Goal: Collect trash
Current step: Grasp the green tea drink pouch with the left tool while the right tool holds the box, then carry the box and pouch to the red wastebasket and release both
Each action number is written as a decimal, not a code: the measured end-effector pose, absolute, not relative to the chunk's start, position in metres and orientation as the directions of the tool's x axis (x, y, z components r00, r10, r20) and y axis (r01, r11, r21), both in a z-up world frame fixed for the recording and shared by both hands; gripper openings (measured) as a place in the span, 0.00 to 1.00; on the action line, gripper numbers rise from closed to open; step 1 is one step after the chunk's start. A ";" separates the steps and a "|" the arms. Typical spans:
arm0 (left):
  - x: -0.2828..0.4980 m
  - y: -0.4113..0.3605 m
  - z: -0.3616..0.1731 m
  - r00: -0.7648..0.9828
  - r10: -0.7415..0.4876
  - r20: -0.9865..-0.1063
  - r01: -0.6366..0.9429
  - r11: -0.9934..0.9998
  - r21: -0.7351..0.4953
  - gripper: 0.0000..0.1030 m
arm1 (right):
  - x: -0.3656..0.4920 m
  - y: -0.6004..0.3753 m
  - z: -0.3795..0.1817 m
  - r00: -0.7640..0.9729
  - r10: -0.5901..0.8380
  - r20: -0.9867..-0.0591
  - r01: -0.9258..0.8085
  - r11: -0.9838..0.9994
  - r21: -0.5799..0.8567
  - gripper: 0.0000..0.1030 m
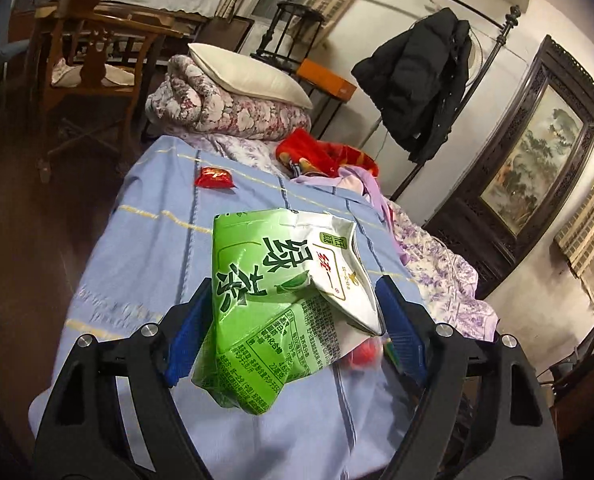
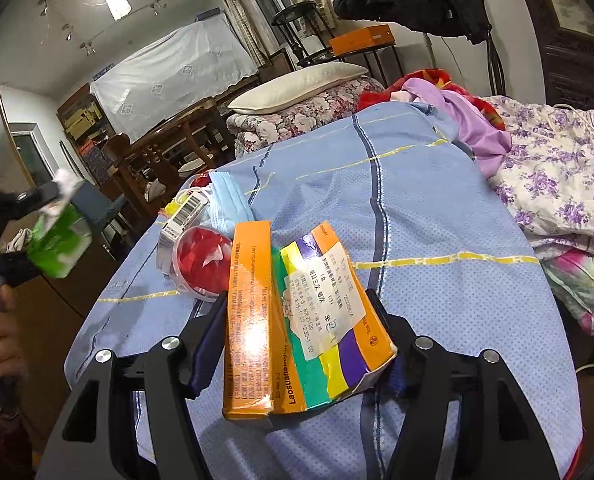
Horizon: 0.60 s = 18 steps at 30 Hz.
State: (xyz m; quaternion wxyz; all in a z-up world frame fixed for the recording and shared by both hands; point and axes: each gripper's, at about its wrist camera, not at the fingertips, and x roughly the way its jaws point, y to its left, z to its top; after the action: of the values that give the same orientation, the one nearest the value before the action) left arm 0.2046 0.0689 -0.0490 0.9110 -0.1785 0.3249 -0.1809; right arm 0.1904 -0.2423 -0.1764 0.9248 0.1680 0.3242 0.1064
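The left tongs [image 1: 293,304] are clamped on a crumpled green tea carton [image 1: 281,280], held in the air above the blue bedsheet [image 1: 145,248]. The right tongs [image 2: 301,328] grip an orange medicine box [image 2: 297,320] over the same bed. On the sheet just beyond it lie a red-filled plastic cup [image 2: 201,260] and a blue face mask [image 2: 229,204]; farther up, a red wrapper [image 1: 215,178].
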 end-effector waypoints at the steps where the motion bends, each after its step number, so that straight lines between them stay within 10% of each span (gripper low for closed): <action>1: 0.198 0.071 -0.049 0.726 -0.442 -0.526 0.211 0.872 -0.441 0.75 | 0.189 -0.241 -0.176 0.766 0.309 -0.564 -0.093 0.921 0.378 0.63; 18: 0.092 0.048 -0.007 0.726 -0.540 -0.426 0.337 0.819 -0.464 0.75 | 0.145 -0.253 -0.077 0.820 0.340 -0.461 -0.164 0.910 0.381 0.57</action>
State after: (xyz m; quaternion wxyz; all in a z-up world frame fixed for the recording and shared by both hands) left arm 0.0924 0.0480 -0.0072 0.9112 -0.1804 0.2814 -0.2407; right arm 0.1454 -0.2532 -0.0769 0.9396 0.1645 0.2687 0.1341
